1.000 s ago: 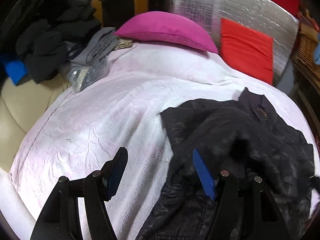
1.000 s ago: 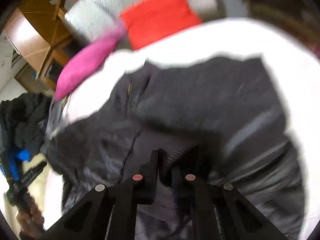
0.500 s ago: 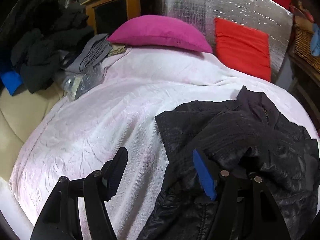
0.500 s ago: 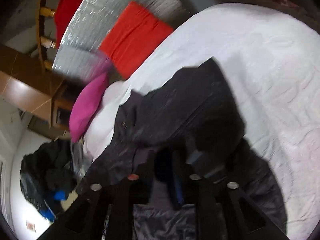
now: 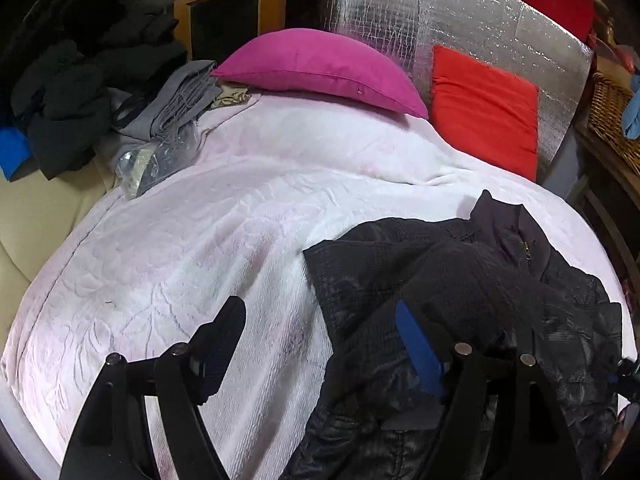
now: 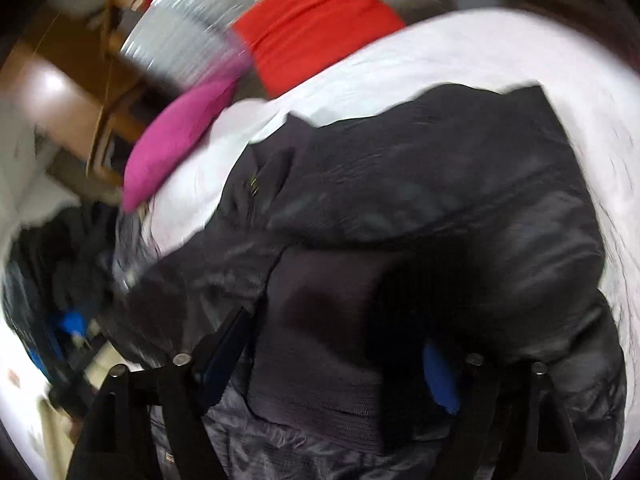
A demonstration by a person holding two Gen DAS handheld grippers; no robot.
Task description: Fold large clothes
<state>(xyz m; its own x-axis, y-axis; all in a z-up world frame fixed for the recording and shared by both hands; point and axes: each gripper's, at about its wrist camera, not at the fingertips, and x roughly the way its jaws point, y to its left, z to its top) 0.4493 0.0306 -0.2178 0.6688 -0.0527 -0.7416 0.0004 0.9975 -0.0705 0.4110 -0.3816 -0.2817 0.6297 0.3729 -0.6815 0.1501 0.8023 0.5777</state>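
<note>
A black padded jacket (image 5: 500, 292) lies crumpled on the right side of a white bedspread (image 5: 192, 264). My left gripper (image 5: 320, 344) is open over the bedspread at the jacket's left edge, and its right finger with the blue pad (image 5: 416, 348) rests against the black fabric. In the blurred right wrist view the jacket (image 6: 420, 200) fills the middle. My right gripper (image 6: 336, 344) is open just above the jacket's ribbed hem (image 6: 320, 360), with fabric between the fingers.
A magenta pillow (image 5: 320, 64) and a red cushion (image 5: 484, 108) lie at the head of the bed against a silver foil panel (image 5: 460, 20). Dark clothes (image 5: 72, 72) and grey folded items (image 5: 176, 108) are piled at the left. A wicker basket (image 5: 612, 112) stands at the right.
My right gripper was shut on the jacket hem and now stands open, having let it go. The jacket has settled lower on the bed. The left gripper has barely moved.
</note>
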